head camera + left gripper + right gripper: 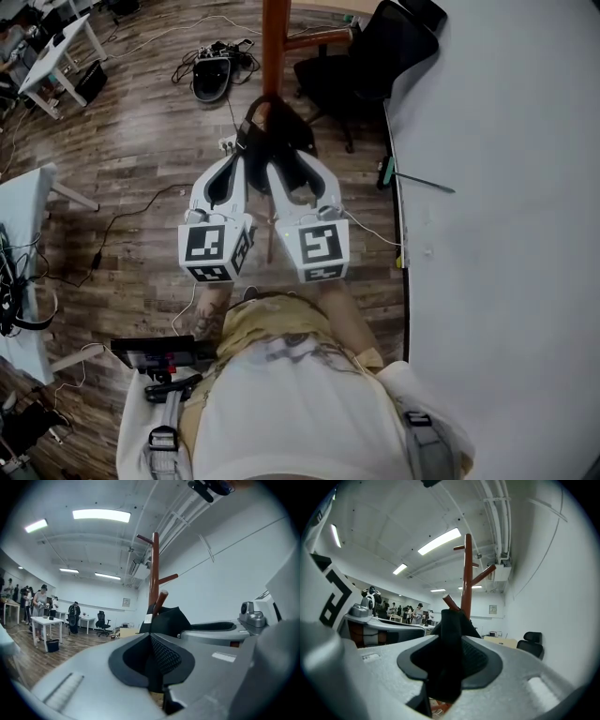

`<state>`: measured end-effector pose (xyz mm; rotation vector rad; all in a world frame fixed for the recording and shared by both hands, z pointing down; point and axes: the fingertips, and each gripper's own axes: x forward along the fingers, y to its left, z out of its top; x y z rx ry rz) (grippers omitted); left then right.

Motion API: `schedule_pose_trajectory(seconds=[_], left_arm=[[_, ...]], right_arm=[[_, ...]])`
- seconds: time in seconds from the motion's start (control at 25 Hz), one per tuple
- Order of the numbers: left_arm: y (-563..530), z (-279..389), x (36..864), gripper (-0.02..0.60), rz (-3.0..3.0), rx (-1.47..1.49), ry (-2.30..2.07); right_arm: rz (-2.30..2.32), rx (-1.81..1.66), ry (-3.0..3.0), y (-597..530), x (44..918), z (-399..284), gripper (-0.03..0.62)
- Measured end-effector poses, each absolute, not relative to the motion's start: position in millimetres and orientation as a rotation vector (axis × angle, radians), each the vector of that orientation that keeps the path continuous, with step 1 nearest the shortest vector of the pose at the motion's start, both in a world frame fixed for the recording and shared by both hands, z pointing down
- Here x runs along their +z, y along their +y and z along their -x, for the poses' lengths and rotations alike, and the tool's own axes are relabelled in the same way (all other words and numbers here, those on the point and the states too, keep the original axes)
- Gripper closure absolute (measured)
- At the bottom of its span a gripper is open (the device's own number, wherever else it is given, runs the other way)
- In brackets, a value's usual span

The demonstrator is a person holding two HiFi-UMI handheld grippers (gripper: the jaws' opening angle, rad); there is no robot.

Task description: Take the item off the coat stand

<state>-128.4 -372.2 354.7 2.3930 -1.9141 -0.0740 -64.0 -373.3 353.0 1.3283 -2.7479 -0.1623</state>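
Observation:
A black fabric item (286,127) with a white tag hangs on a low peg of the brown wooden coat stand (275,47). Both grippers point at it side by side. My left gripper (251,141) has its jaws nearly together, shut on a thin fold of the black fabric (153,667), and the rest of the item (169,618) bunches just beyond the tips, against the stand (154,569). My right gripper (286,155) stands open, with a broad band of the fabric (447,653) lying in the gap. The stand (467,573) rises behind it.
A black office chair (375,56) stands right of the stand. A large white table (506,187) with a thin tool (417,180) fills the right side. Cables and a device (214,70) lie on the wood floor. A white desk (23,216) is at the left; people (40,602) work far off.

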Motion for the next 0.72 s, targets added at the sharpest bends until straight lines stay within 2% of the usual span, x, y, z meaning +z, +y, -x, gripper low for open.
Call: schedule_pose_trajectory(seconds=[0.2, 0.72], left_arm=[[-370.9, 132.3, 352.9, 0.58, -2.395, -0.079, -1.92], [-367.0, 130.0, 349.7, 0.579, -2.392, -0.098, -1.941]], right_arm=[[-1.393, -0.189, -2.72, -374.5, 350.0, 58.1, 0.584], [-1.59, -0.393, -2.811, -348.7, 294.3, 28.8, 0.588]])
